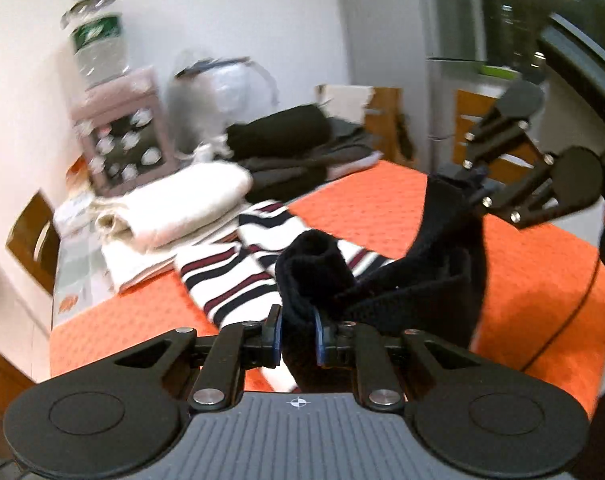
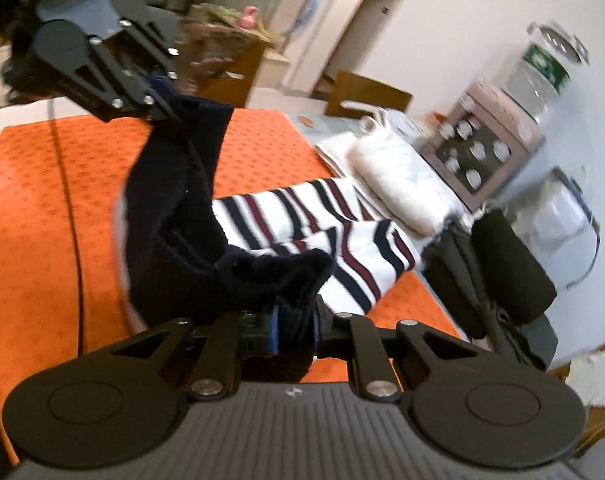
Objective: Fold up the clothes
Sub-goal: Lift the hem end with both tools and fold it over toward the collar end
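1. Left wrist view: our left gripper [image 1: 298, 338] sits at 6 o'clock, its blue pads nearly together and pinched on a bunched end of the dark garment [image 1: 422, 280].
2. The garment rises from there toward 2 o'clock, where our right gripper [image 1: 476, 184] clamps its other end, so the cloth hangs between the two above the orange cover [image 1: 382, 200] on the counter.
3. Under the garment, toward 9 o'clock, lies a striped top [image 1: 230, 276]; beyond it a cream folded pile [image 1: 182, 204] and, near 12 o'clock, a dark folded stack [image 1: 286, 148].
4. Right wrist view: our right gripper [image 2: 296, 330] is at 6 o'clock, closed down tight on a thick fold of the same dark garment [image 2: 174, 216].
5. The cloth climbs to 11 o'clock, where the left gripper [image 2: 162, 98] grips its far end, clear of the orange cover [image 2: 42, 200].
6. The striped top [image 2: 342, 232] lies just beyond the garment toward 2 o'clock, touching the cream pile [image 2: 398, 184]; the dark stack [image 2: 510, 264] is at 3 o'clock.
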Action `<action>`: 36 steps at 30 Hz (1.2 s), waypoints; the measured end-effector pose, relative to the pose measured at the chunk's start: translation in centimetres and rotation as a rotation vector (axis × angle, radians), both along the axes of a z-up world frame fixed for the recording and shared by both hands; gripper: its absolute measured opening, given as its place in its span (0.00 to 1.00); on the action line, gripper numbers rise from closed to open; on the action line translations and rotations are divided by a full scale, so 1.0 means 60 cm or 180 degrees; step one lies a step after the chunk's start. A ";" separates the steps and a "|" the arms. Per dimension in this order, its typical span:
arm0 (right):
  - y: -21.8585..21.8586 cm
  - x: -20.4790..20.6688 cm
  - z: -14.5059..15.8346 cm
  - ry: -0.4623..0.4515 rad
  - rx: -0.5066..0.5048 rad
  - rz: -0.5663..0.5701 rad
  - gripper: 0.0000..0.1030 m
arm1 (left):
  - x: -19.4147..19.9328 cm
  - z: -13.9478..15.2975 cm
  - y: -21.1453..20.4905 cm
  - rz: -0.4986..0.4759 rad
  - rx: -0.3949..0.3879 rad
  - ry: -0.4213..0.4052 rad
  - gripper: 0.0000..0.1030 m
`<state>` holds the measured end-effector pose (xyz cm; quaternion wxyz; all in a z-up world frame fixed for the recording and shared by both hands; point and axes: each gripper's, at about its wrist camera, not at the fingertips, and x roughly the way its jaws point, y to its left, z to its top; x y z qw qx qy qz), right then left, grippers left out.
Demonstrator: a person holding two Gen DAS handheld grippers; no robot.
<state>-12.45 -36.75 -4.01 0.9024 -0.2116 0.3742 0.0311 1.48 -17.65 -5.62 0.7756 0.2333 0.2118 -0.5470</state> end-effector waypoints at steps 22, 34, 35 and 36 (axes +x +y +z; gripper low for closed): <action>-0.115 0.172 -0.176 0.0292 0.0413 -0.0706 0.25 | 0.157 -0.141 -0.093 0.0679 0.0353 0.0688 0.24; -0.160 0.036 -0.083 0.0034 0.0823 -0.1018 0.47 | 0.130 -0.075 0.011 0.0739 -0.0098 0.1105 0.49; -0.156 0.020 -0.083 0.0054 0.0935 -0.0999 0.47 | 0.123 -0.077 0.017 0.0699 -0.0090 0.1182 0.51; -0.151 0.005 -0.086 0.0090 0.1066 -0.0961 0.50 | 0.116 -0.082 0.021 0.0650 -0.0056 0.1257 0.51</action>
